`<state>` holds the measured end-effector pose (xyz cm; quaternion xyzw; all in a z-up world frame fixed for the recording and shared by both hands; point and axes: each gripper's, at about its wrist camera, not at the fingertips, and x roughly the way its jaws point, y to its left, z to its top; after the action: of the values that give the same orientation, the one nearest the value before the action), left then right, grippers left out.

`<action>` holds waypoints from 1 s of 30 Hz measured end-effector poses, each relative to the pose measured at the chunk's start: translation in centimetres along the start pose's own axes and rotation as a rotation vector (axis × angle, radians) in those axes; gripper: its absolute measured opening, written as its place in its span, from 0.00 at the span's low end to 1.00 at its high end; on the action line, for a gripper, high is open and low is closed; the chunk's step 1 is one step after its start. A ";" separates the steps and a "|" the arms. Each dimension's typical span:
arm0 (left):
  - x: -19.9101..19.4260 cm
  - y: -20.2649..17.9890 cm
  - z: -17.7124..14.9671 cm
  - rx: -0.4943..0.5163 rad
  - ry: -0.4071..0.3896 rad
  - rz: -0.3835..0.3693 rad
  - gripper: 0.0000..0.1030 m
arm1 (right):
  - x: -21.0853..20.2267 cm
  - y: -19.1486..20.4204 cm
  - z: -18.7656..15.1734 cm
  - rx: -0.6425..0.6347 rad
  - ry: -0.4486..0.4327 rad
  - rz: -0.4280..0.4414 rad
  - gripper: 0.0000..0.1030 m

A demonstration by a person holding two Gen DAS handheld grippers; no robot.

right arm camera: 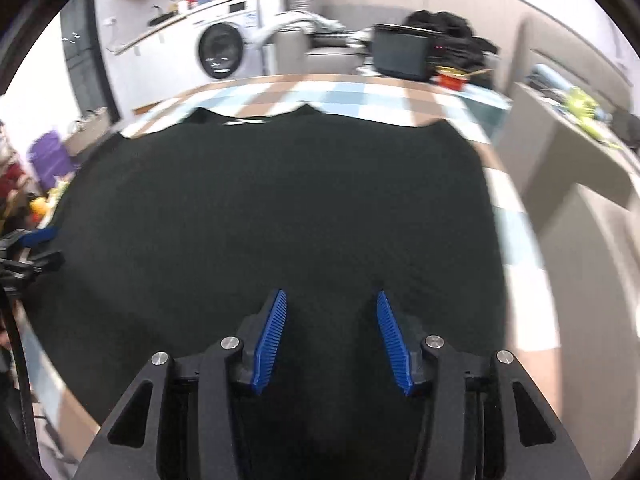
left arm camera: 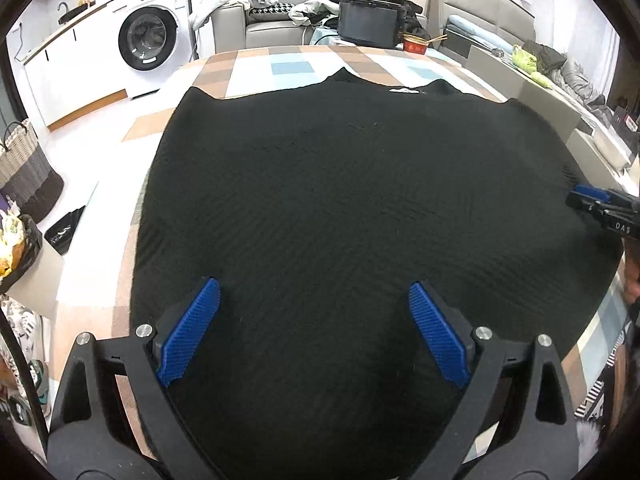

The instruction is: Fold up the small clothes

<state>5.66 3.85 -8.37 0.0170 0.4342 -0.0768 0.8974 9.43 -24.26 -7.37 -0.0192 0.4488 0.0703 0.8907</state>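
A black garment (left arm camera: 340,200) lies spread flat on a table with a checked cloth (left arm camera: 292,66), its white neck label (left arm camera: 402,90) at the far edge. My left gripper (left arm camera: 314,290) hovers over the garment's near left part, blue pads (left arm camera: 192,328) wide apart and nothing between them. In the right wrist view the same garment (right arm camera: 280,200) fills the middle. My right gripper (right arm camera: 331,295) stands open above its near right part, with a narrower gap and no cloth pinched. Each gripper also shows at the edge of the other's view: the right gripper (left arm camera: 596,202) and the left gripper (right arm camera: 30,248).
At the table's far end stand a black screen (left arm camera: 370,22) and a red bowl with chopsticks (left arm camera: 416,44). Cardboard boxes (right arm camera: 568,168) crowd the right side. Behind are a washing machine (left arm camera: 152,38) and a sofa with clothes (left arm camera: 280,12). A woven basket (left arm camera: 24,168) sits on the floor at left.
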 end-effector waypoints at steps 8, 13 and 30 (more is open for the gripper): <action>-2.5 0.5 -1.2 -0.032 -0.037 -0.009 0.92 | -2.2 -0.7 -1.1 0.023 -0.033 0.030 0.49; -3.8 0.7 -3.0 -0.045 -0.044 -0.022 0.92 | -2.6 2.6 -1.7 -0.060 -0.042 0.138 0.53; -7.5 5.8 -6.9 -0.216 -0.066 0.076 0.92 | -6.5 -3.2 -5.2 0.104 -0.088 0.064 0.57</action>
<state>-3.41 11.18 -6.96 -0.0658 0.4094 0.0037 0.9100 1.90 -28.62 -5.34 0.0447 0.4124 0.0762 0.9067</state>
